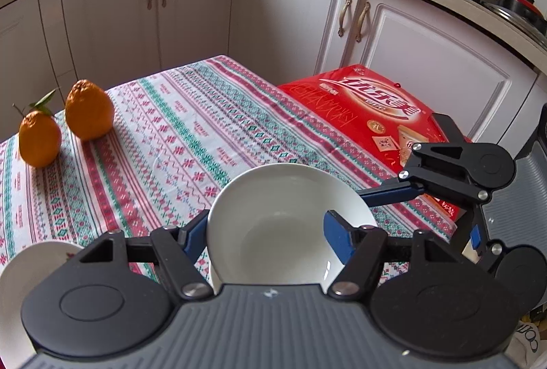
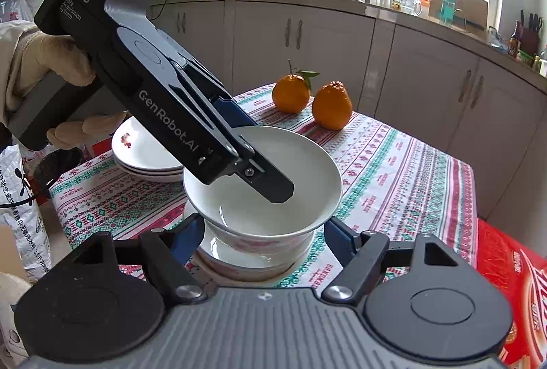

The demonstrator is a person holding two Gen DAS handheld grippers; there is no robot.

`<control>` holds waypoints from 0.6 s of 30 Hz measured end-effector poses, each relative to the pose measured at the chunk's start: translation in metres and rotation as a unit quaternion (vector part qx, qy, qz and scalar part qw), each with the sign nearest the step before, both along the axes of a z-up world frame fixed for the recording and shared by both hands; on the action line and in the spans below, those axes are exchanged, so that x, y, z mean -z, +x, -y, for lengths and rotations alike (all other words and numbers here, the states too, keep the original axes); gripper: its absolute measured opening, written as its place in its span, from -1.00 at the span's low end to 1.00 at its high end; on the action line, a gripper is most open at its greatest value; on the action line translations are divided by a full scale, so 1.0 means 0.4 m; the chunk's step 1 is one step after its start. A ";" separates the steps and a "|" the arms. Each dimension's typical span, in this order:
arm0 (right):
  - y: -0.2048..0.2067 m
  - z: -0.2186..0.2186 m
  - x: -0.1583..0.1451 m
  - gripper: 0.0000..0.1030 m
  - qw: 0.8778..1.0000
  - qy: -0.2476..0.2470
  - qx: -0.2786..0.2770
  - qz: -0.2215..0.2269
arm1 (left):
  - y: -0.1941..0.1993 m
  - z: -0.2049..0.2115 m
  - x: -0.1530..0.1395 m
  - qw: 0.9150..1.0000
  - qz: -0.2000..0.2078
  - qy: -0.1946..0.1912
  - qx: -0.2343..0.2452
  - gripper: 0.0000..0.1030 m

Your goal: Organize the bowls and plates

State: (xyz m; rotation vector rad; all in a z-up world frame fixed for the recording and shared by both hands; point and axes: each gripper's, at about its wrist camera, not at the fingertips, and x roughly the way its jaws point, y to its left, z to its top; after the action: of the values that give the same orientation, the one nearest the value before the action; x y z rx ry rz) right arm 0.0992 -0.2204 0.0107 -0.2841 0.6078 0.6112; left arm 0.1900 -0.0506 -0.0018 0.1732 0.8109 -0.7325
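Gripping: left gripper (image 2: 253, 160) clamps the white bowl's (image 2: 290, 164) rim, one finger inside.
Right gripper (image 2: 265, 237): jaws wide, flanking a lower bowl (image 2: 239, 258), untouched.
Bowl position: above the lower bowl.
Plates (image 2: 143, 153): stacked at ten o'clock.
Oranges (image 2: 309, 99): at one o'clock on the tablecloth (image 2: 393, 171).

The left gripper (image 2: 259, 164) has a black body lettered "DAS" and "GenRobot.AI", blue finger pads (image 2: 229, 109) and silver screws. A cream glove (image 2: 51, 61) at nine o'clock wraps its grey handle.
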 end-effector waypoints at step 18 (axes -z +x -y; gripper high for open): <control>0.011 -0.006 0.033 0.57 1.000 0.004 -0.002 -0.026 | 0.005 -0.014 0.041 1.000 -0.016 -0.009 -0.008 0.35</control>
State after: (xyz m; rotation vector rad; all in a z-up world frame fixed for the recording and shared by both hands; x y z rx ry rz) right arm 0.1036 -0.2179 -0.0024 -0.2620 0.6542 0.6263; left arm 0.1919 -0.0452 -0.0183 0.1388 0.8355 -0.7292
